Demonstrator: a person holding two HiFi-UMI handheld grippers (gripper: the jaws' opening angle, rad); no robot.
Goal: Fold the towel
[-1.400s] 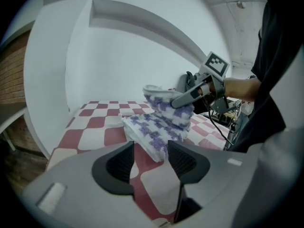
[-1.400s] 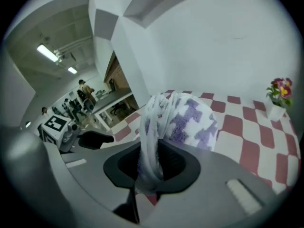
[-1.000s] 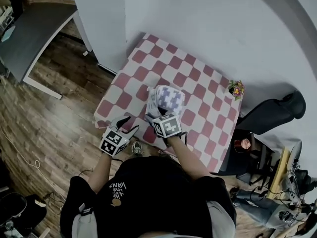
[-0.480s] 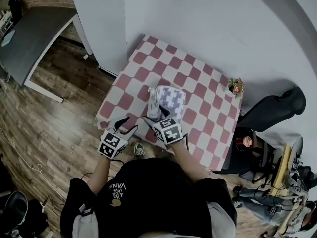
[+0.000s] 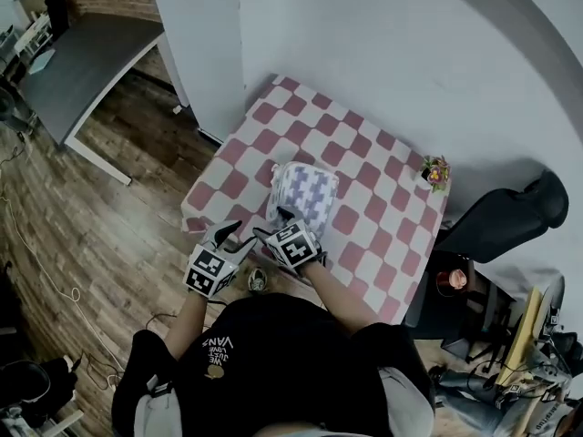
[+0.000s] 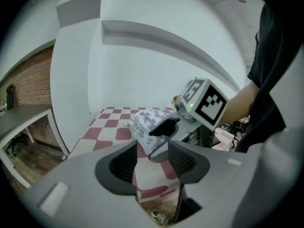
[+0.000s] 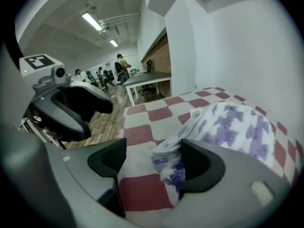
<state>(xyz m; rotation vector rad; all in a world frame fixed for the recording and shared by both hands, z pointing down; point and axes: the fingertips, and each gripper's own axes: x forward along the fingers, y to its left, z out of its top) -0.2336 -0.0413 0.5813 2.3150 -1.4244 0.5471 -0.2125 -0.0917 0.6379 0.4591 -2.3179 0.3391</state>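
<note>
Right gripper: jaws wide, had just been opening, clamped on nothing. Its own view showed a frayed corner of the towel inside the gap, close against the right-hand jaw; the rest lay heaped beyond, up and to the right. The head view gave only the gripper's tips at the towel's near edge, not this corner.

Left gripper: jaws apart, only the checked table between them. Its own view looked across at the right gripper with the towel behind it. From the head view it sat just left of the right one, over the table's near edge, clear of the towel.

Towel: folded bundle, white with purple marks, lying near the middle of the table, toward the near side.

Around: a flower pot at the table's far right corner, seen plainly only from the head. A dark chair right of the table, a grey desk far left on wood floor. Several people at the far end of the room, seen only in the right gripper view. Nothing stood between grippers and towel.
</note>
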